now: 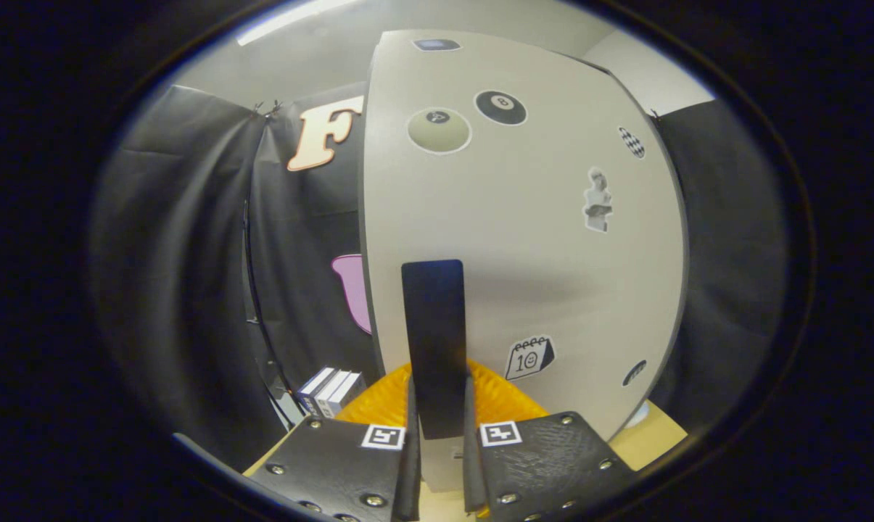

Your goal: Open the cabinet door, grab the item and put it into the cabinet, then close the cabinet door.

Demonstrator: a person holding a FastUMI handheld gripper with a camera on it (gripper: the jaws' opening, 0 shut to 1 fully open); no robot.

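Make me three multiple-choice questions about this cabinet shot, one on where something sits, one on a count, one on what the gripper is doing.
1. Where do the books stand?
A. On top of the cabinet
B. Low down beside the cabinet door's edge, against the booth wall
C. Between the fingers

2. How many billiard-ball stickers are on the cabinet door?
A. Two
B. Four
C. None

3. What is the gripper doing?
A. Hanging open, far from the door
B. Clamped on the books
C. Closed on the dark door handle

Answers:
1 B: the books stand upright low down, off to the side of the door.
2 A: a pale ball sticker and a black eight-ball sticker sit side by side high on the door.
3 C: the handle's lower end runs down between the fingers, both of which lie against it.
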